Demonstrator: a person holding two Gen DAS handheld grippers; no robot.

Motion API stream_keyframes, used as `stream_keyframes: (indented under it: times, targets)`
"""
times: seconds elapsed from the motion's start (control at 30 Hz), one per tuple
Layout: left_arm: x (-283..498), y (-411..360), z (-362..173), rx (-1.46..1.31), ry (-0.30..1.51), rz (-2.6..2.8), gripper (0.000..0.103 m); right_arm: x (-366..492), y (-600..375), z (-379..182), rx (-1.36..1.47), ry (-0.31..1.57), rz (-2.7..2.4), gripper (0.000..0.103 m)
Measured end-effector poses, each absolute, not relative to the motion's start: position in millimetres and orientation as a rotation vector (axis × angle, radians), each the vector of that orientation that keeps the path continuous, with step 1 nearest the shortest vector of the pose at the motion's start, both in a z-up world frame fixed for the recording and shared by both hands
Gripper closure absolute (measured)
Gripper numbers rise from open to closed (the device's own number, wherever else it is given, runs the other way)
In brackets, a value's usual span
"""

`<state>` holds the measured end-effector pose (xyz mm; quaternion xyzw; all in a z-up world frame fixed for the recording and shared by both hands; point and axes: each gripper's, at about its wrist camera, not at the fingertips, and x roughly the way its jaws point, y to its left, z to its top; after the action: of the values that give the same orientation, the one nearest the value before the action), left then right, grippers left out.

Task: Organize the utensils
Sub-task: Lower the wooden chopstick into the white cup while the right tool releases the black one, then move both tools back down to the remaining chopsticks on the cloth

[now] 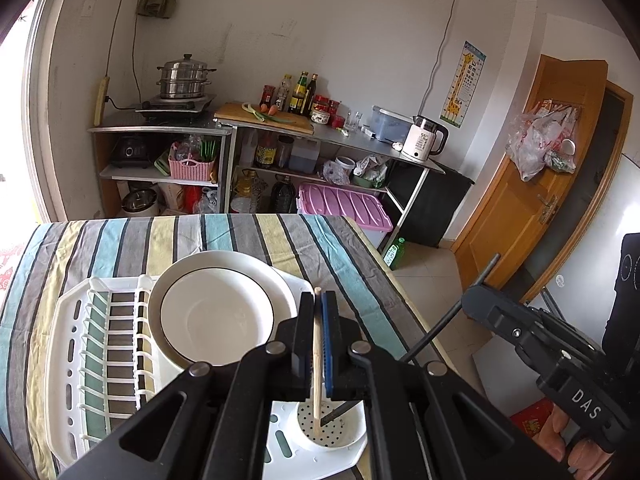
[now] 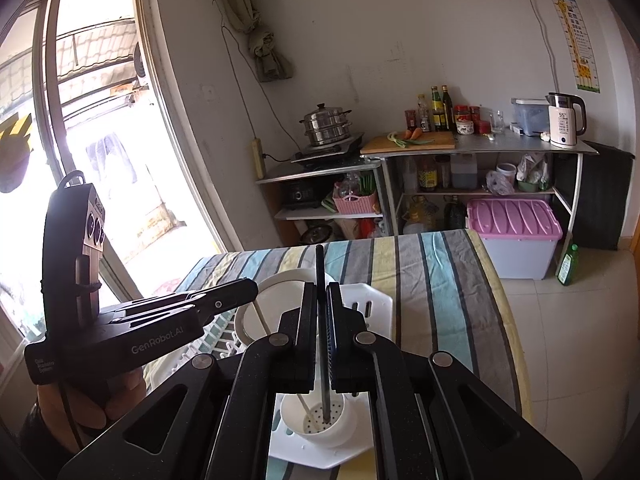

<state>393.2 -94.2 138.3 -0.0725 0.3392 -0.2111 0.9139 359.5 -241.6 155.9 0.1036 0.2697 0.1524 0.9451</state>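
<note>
Striped table (image 1: pixel 340 248) — cup (image 1: pixel 352 436) holds both chopsticks (image 1: pixel 317 360).

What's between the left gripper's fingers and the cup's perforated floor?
Only the wooden chopstick the left gripper clamps; its tip reaches into the white cup, beside the dark chopstick. Left wrist view.

Left gripper (image 1: pixel 319 300) jaws clamped, tilted down; right gripper (image 2: pixel 321 292) likewise.
</note>
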Motion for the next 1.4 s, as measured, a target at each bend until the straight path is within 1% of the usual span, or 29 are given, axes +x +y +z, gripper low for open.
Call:
stream_keyframes:
  times: [0.6,0.7,0.73,0.77,0.83,0.97,1.23,1.4]
  targets:
    - [400.3,-67.3,114.0,-0.148,0.721,-0.351,0.098,367.4,-273.2,139.5,0.245,0.602,0.216,0.098]
    - [396.6,-68.4,114.3,-0.137,0.726,-0.35,0.095,363.4,-273.0,140.6,0.228,0.603,0.215,0.098]
    - [394.9,-68.5,114.9,-0.132,0.724,-0.352,0.095,361.5,-273.0,141.2,0.223,0.6,0.216,0.096]
    - [392.2,-68.7,115.3,-0.123,0.721,-0.349,0.095,359.8,-273.4,141.6,0.22,0.599,0.215,0.091]
    - [386.7,-69.0,117.0,-0.114,0.713,-0.351,0.095,355.0,-272.7,142.0,0.216,0.597,0.212,0.089]
    - [369.3,-66.2,119.0,-0.095,0.688,-0.34,0.09,340.6,-271.4,143.1,0.206,0.592,0.213,0.089]
    - [308.5,-50.8,125.9,-0.062,0.616,-0.313,0.09,286.8,-264.9,148.3,0.187,0.543,0.243,0.089]
    - [257.5,-38.1,119.2,-0.05,0.596,-0.296,0.09,242.7,-253.9,145.1,0.159,0.535,0.273,0.089]
